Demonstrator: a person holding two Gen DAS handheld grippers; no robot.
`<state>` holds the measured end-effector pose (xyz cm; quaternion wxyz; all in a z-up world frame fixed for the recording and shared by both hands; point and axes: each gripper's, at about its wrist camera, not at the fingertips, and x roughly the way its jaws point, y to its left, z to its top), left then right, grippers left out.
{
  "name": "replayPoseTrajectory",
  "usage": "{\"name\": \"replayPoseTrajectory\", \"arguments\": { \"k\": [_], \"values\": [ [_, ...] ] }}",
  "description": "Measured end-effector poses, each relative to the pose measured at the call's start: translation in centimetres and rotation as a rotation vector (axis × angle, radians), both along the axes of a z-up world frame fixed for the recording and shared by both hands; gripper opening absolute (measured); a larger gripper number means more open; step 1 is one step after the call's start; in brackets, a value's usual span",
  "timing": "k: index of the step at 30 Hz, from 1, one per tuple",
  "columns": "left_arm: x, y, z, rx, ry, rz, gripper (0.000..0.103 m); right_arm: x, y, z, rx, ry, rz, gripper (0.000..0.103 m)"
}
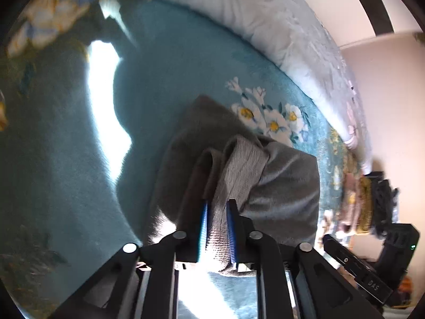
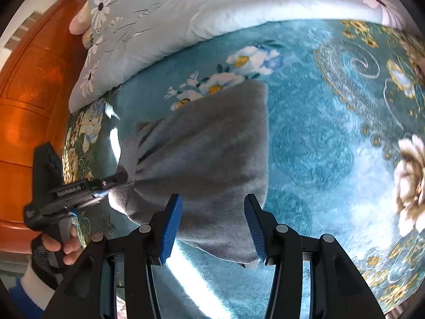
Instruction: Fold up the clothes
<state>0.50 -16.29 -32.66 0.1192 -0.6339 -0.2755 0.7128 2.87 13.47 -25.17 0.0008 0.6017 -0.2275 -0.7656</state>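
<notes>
Pinching a bunched ribbed edge of the grey garment point(image 1: 239, 164), the left hand-held gripper point(image 1: 218, 207) had its blue pads closed tight on the cloth. The right hand-held gripper point(image 2: 213, 202) stood wide open, its pads astride the garment's near edge and gripping nothing. The garment lay on a teal floral blanket point(image 2: 318, 138) beside a pale quilt point(image 2: 186, 13).

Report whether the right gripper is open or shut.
Open. The right gripper has its blue pads spread wide apart over the grey garment, clamping nothing, while the left gripper pinches the cloth.
</notes>
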Motion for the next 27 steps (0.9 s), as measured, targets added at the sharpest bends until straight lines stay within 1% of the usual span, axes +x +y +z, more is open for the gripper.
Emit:
{"name": "replayPoseTrajectory", "arguments": {
  "k": [2,3,4,5,6,7,9,12,13,15,18,20,21,23,24,25,27],
  "values": [
    [-0.4,0.9,2.1,-0.057,0.078,-0.062,0.027,-0.2,-0.1,0.2,0.026,-0.001,0.018,0.050],
    [-0.6,2.0,2.7,-0.069,0.107,-0.106,0.033,-0.3,-0.1,0.2,0.028,-0.001,0.023,0.050],
    [-0.9,3.0,3.4,-0.082,0.136,-0.150,0.036,-0.4,-0.3,0.1,0.018,-0.001,0.029,0.050],
    [-1.1,4.0,4.0,-0.094,0.165,-0.194,0.037,-0.6,-0.5,0.0,0.006,-0.005,0.040,0.050],
    [-1.3,5.1,4.1,-0.101,0.182,-0.243,0.038,-0.9,-0.9,-0.2,0.003,-0.009,0.055,0.050],
    [-1.5,6.4,3.8,-0.126,0.192,-0.291,0.038,-1.1,-1.2,-0.4,0.000,-0.010,0.071,0.050],
    [-2.1,7.7,2.6,-0.157,0.181,-0.316,0.038,-1.3,-1.3,-0.7,0.012,-0.019,0.071,0.050],
    [-2.6,7.5,-0.3,-0.161,0.111,-0.282,0.038,-1.4,-0.4,-1.7,0.024,-0.049,0.033,0.050],
    [-2.6,7.3,-1.3,-0.155,0.084,-0.273,0.038,-1.3,0.0,-2.3,0.011,-0.064,0.021,0.050],
    [-2.5,7.1,-2.5,-0.143,0.065,-0.267,0.038,-1.1,0.4,-3.5,-0.013,-0.086,0.008,0.050],
    [-2.5,6.9,-3.4,-0.123,0.049,-0.246,0.038,-1.2,0.6,-5.0,-0.008,-0.106,0.008,0.051],
    [-2.6,6.8,-3.5,-0.112,0.034,-0.230,0.038,-1.4,0.7,-6.0,-0.003,-0.131,0.001,0.051],
    [-2.6,6.6,-3.3,-0.100,0.026,-0.221,0.038,-1.5,0.8,-6.1,-0.004,-0.137,-0.003,0.051],
    [-2.6,5.9,-2.1,-0.079,0.035,-0.211,0.039,-1.4,1.1,-5.6,-0.019,-0.129,-0.008,0.051],
    [-2.6,5.6,-1.6,-0.069,0.039,-0.207,0.045,-1.2,1.3,-5.1,-0.029,-0.113,-0.007,0.051],
    [-2.4,5.0,-1.0,-0.063,0.051,-0.203,0.055,-0.8,1.6,-4.6,-0.039,-0.095,-0.006,0.051],
    [-2.0,3.6,-0.3,-0.051,0.065,-0.190,0.066,0.0,2.2,-3.9,-0.052,-0.077,-0.015,0.051]
  ]
}}
